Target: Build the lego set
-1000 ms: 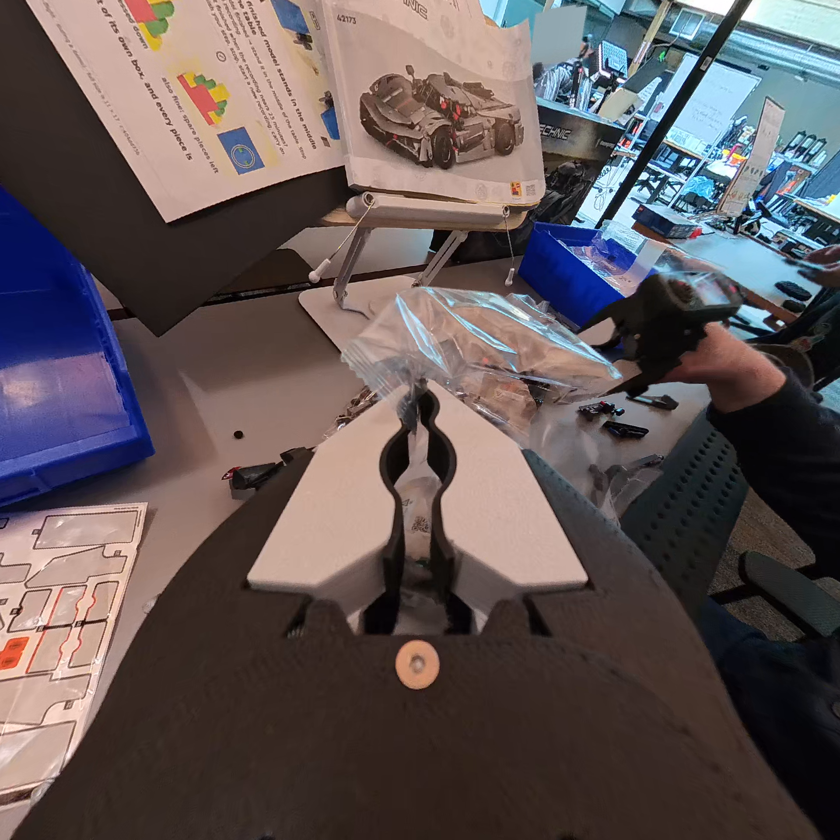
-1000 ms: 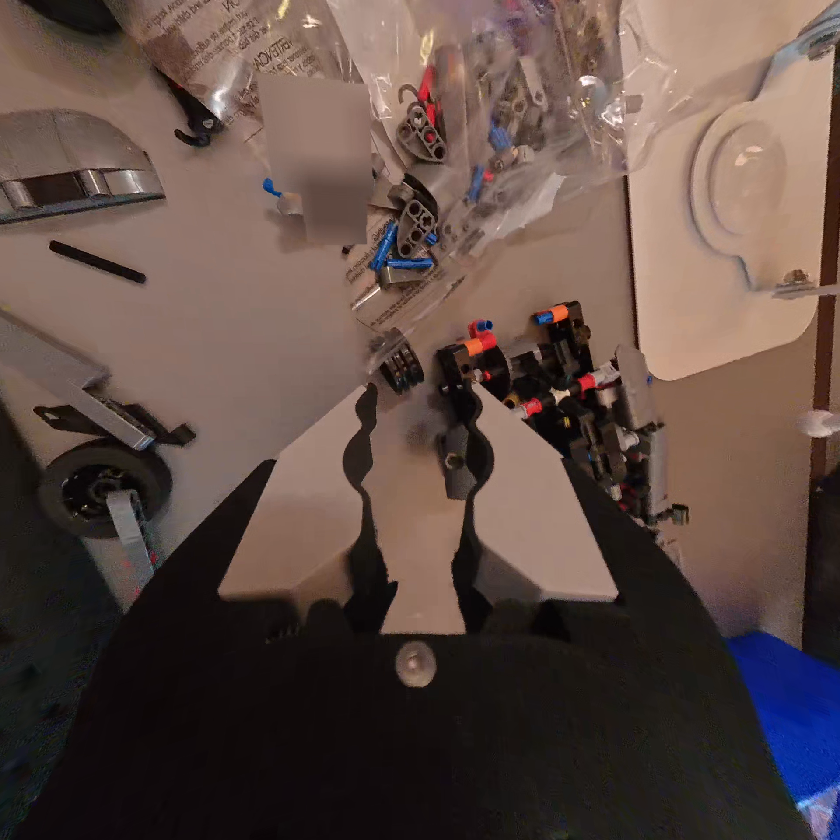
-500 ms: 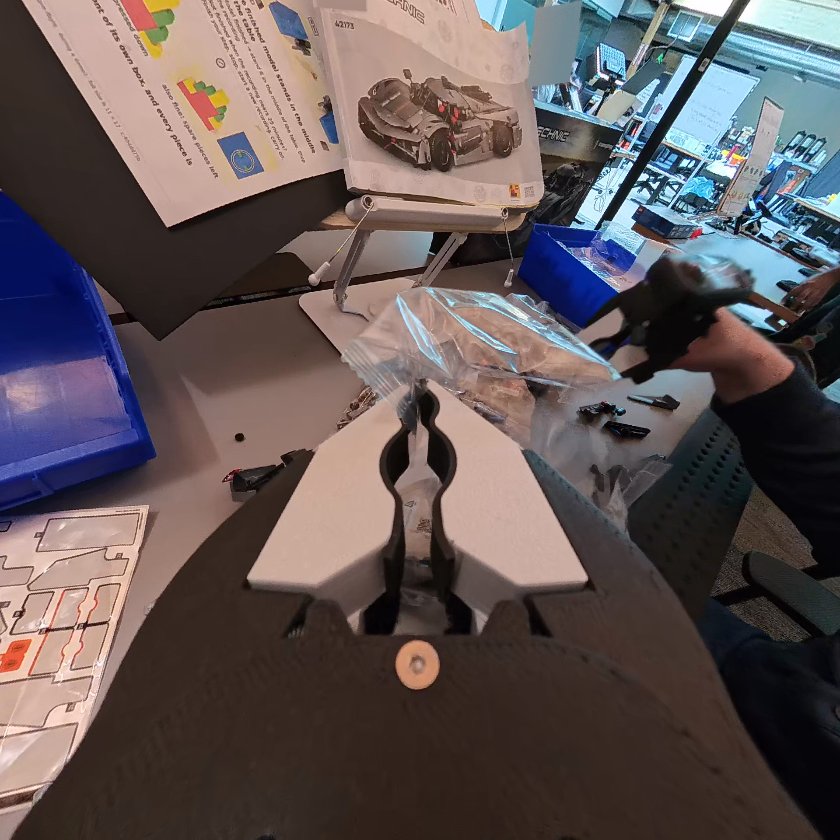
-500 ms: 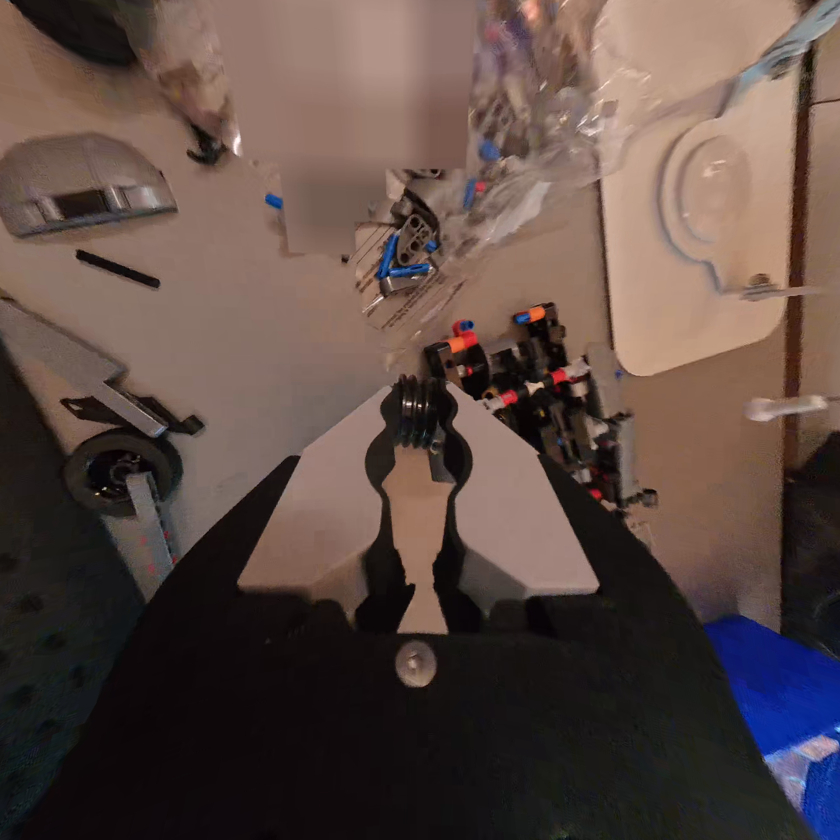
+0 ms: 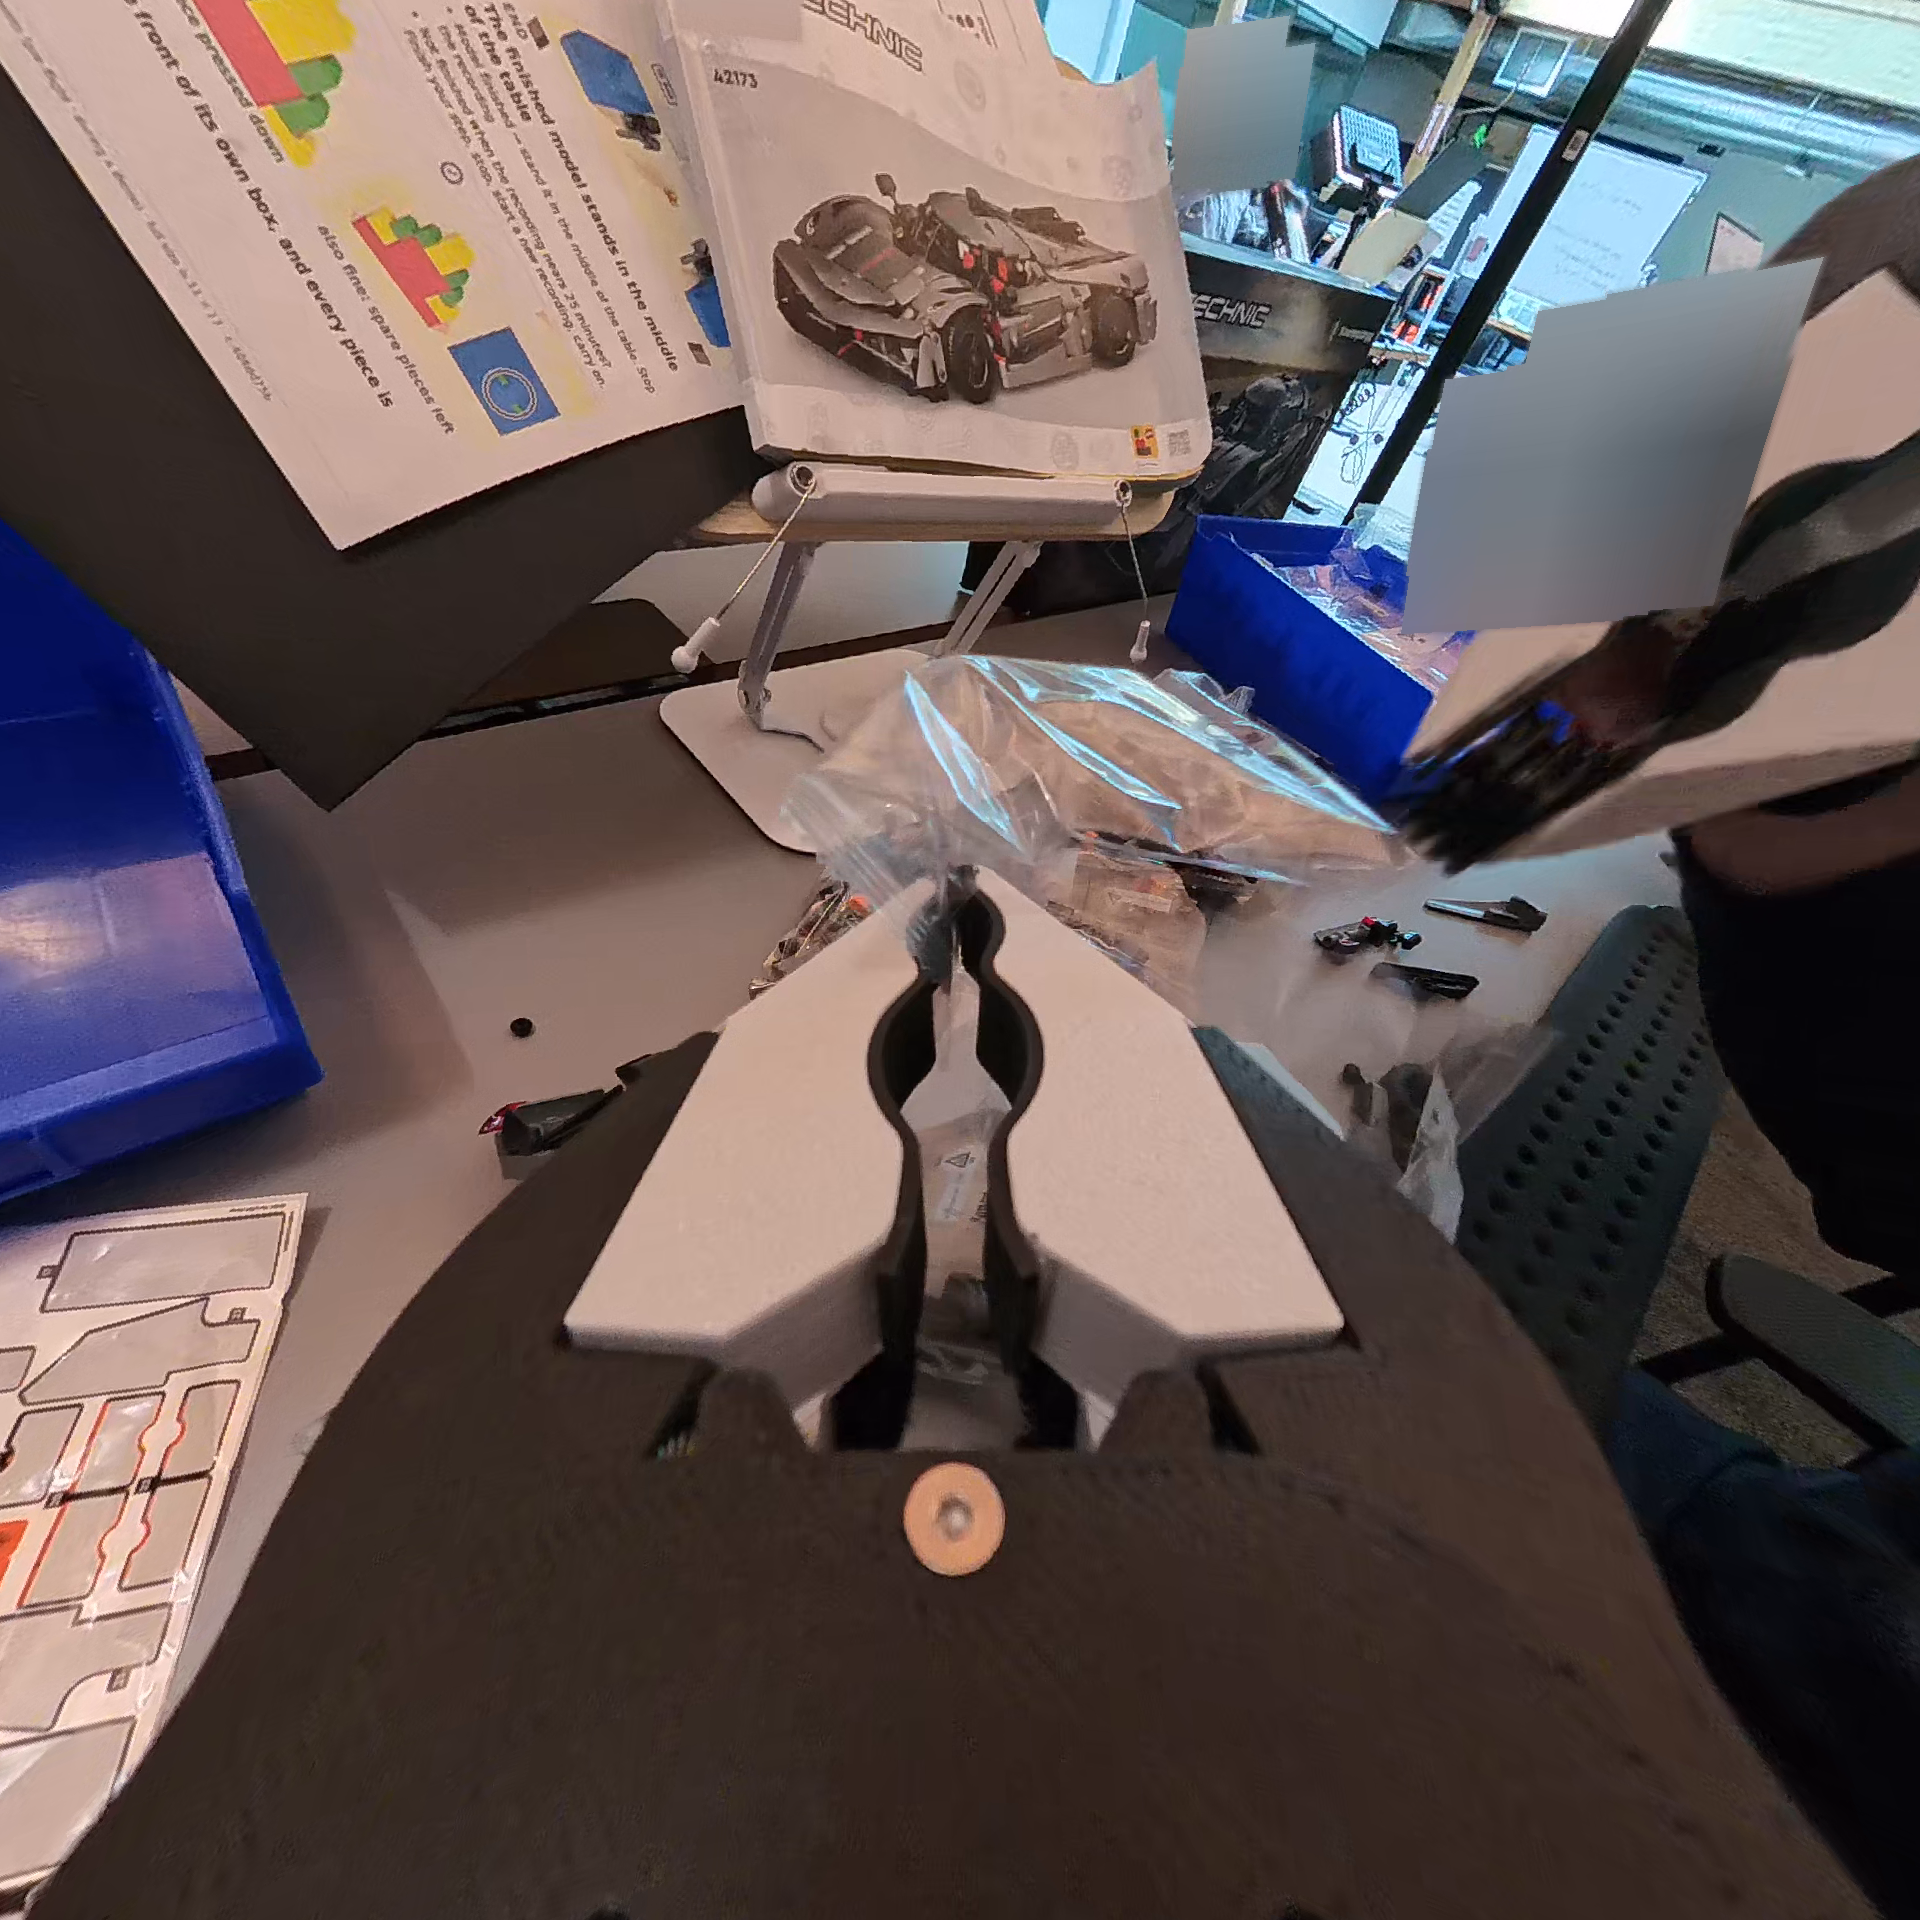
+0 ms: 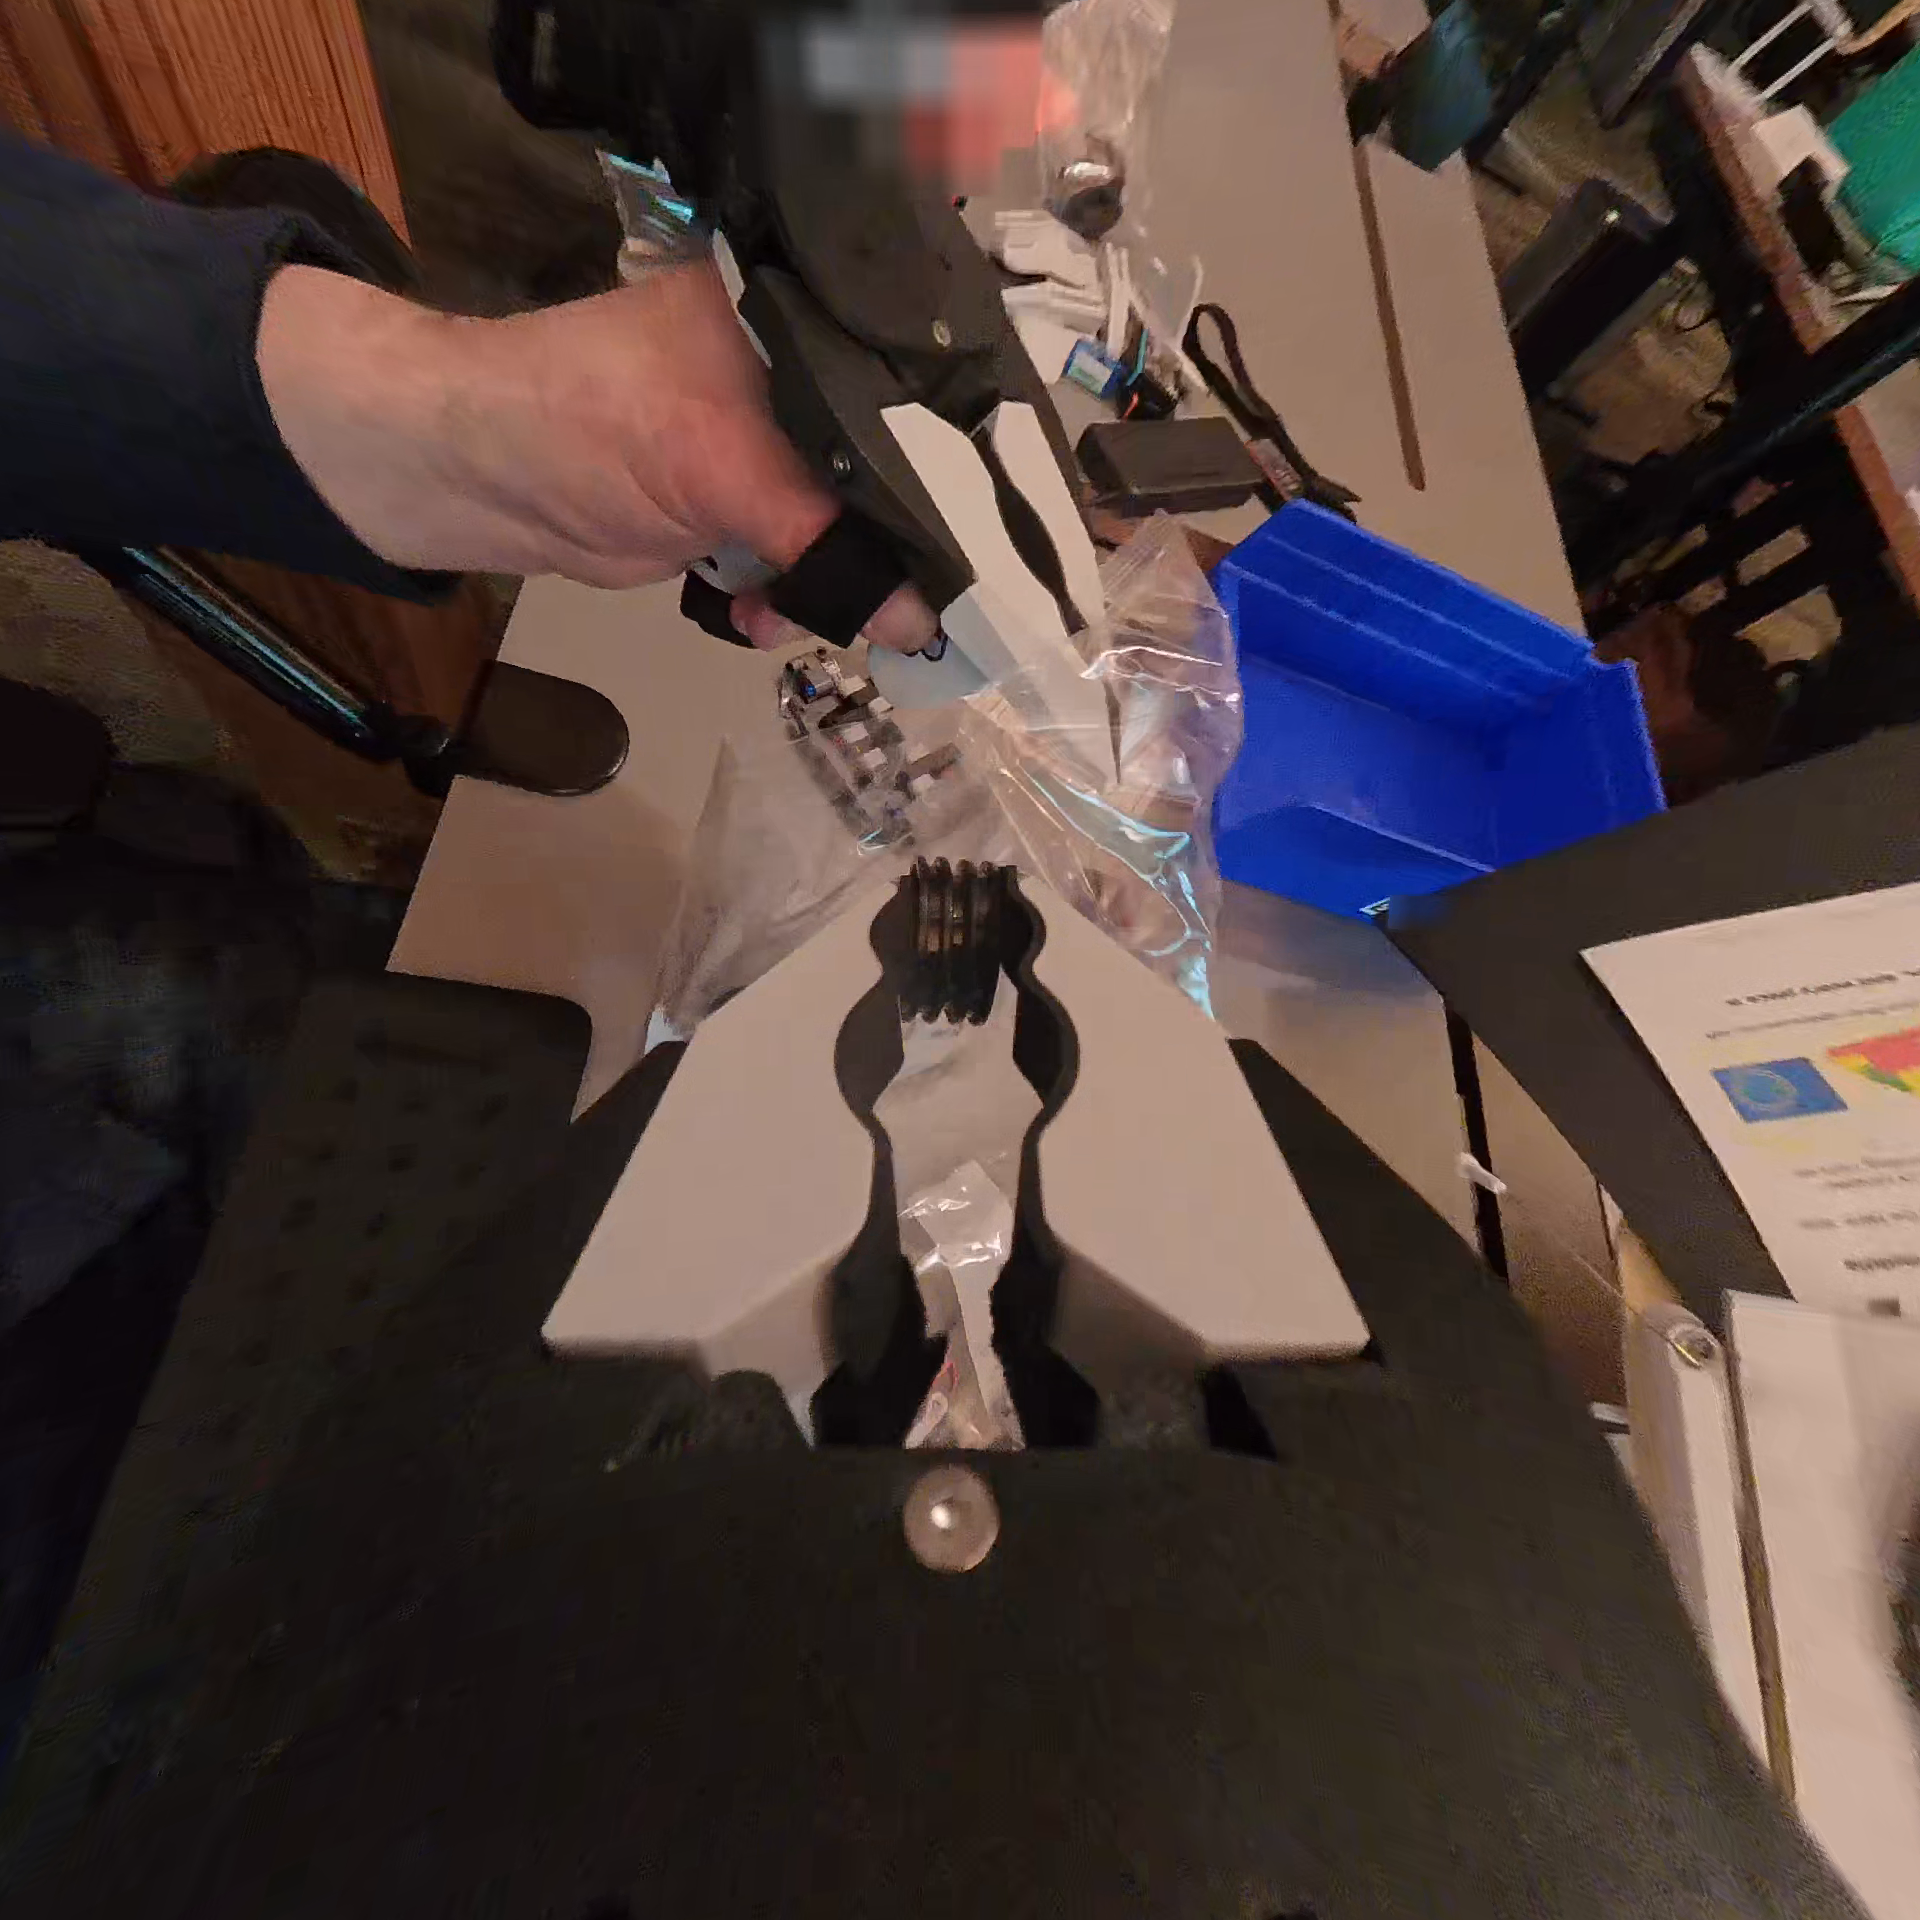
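Note:
My left gripper (image 5: 958, 899) is shut on the edge of a clear plastic bag (image 5: 1091, 769) of lego parts and holds it up over the grey table (image 5: 540, 862). My right gripper (image 6: 956, 883) is shut on a small black ribbed wheel (image 6: 954, 945), held in the air close to the bag (image 6: 1122, 748). In the left wrist view the right gripper (image 5: 1455, 821) comes in from the upper right, blurred. In the right wrist view a hand (image 6: 540, 436) holds the left gripper (image 6: 1091, 634) above a partly built lego assembly (image 6: 852, 748).
The instruction booklet (image 5: 966, 291) stands on a stand behind the bag. Blue bins sit at the left (image 5: 104, 935) and back right (image 5: 1268, 644). A sticker sheet (image 5: 104, 1455) lies front left. Loose black pieces (image 5: 1423, 977) lie right, by a chair (image 5: 1579, 1122).
My right gripper closed on the black ribbed wheel on the table, lifted it and swung up toward the bag. My left gripper has kept hold of the bag, almost still.

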